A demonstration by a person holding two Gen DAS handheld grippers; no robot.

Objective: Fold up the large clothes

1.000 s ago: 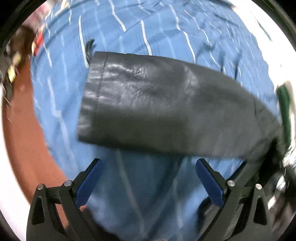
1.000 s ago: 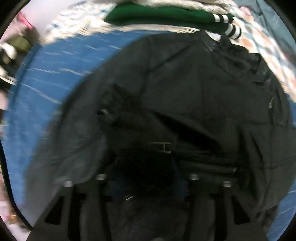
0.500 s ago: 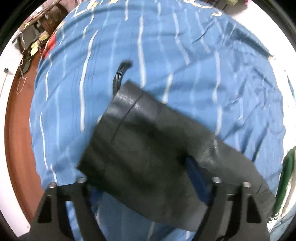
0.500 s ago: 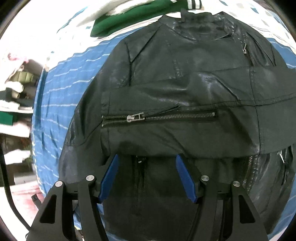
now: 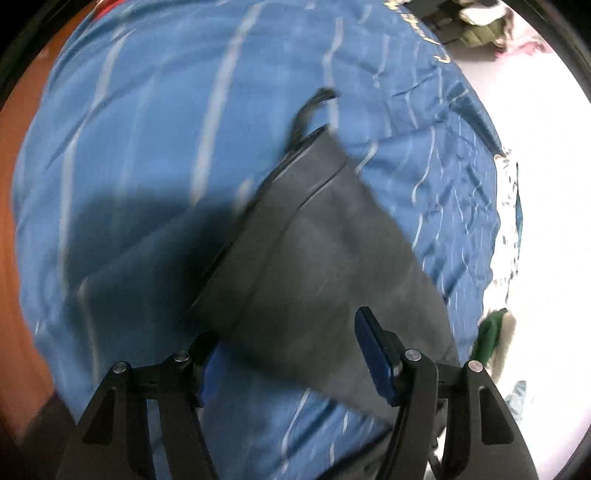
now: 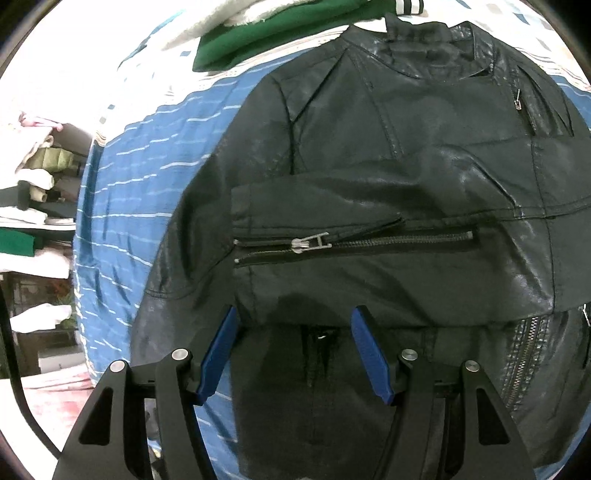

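A black leather jacket (image 6: 388, 155) lies face up on a blue striped bedspread (image 6: 140, 184). One sleeve (image 6: 369, 254) with a zipped cuff is folded across its chest. My right gripper (image 6: 295, 354) is open and empty just above the jacket's lower front. In the left wrist view the other sleeve (image 5: 321, 258) lies stretched out on the bedspread (image 5: 147, 147). My left gripper (image 5: 291, 358) is open around the sleeve, its left pad partly under the sleeve's edge. The view is blurred.
A green garment with striped cuffs (image 6: 266, 33) and white bedding lie beyond the jacket's collar. Shelves with folded clothes (image 6: 33, 177) stand at the left. A reddish-brown floor (image 5: 14, 177) shows beside the bed. A black cord (image 5: 306, 110) lies past the cuff.
My right gripper has let go of the sleeve, opened and drawn back from the jacket. My left gripper has moved along the other sleeve, which now lies between its open jaws.
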